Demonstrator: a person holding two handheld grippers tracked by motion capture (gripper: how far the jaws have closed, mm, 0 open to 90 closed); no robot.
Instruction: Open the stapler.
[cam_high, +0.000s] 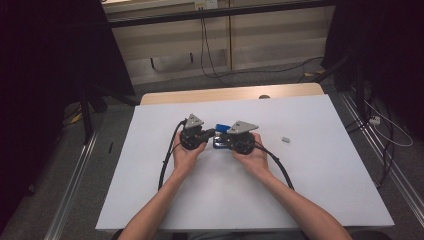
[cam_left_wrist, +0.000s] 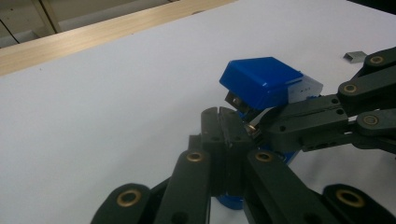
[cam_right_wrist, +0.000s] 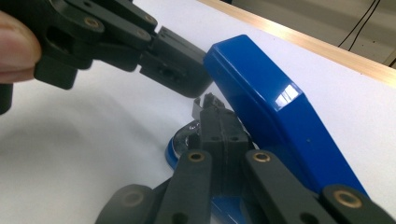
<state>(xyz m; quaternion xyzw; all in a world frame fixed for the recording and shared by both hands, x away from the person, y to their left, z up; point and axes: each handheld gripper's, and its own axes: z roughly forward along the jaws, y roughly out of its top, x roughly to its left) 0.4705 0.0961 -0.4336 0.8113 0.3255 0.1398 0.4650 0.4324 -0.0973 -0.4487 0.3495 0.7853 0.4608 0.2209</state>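
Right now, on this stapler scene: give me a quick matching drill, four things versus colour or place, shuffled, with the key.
Things:
1. stapler
2. left gripper
3. small grey piece
4. table

Descriptions:
A. white top, wooden strip along its far edge
B. lying alone to the right of both hands
C. blue, between the two grippers
D. black jaws shut, at the stapler's left side

Pairs: 1-C, 2-D, 3-B, 4-A
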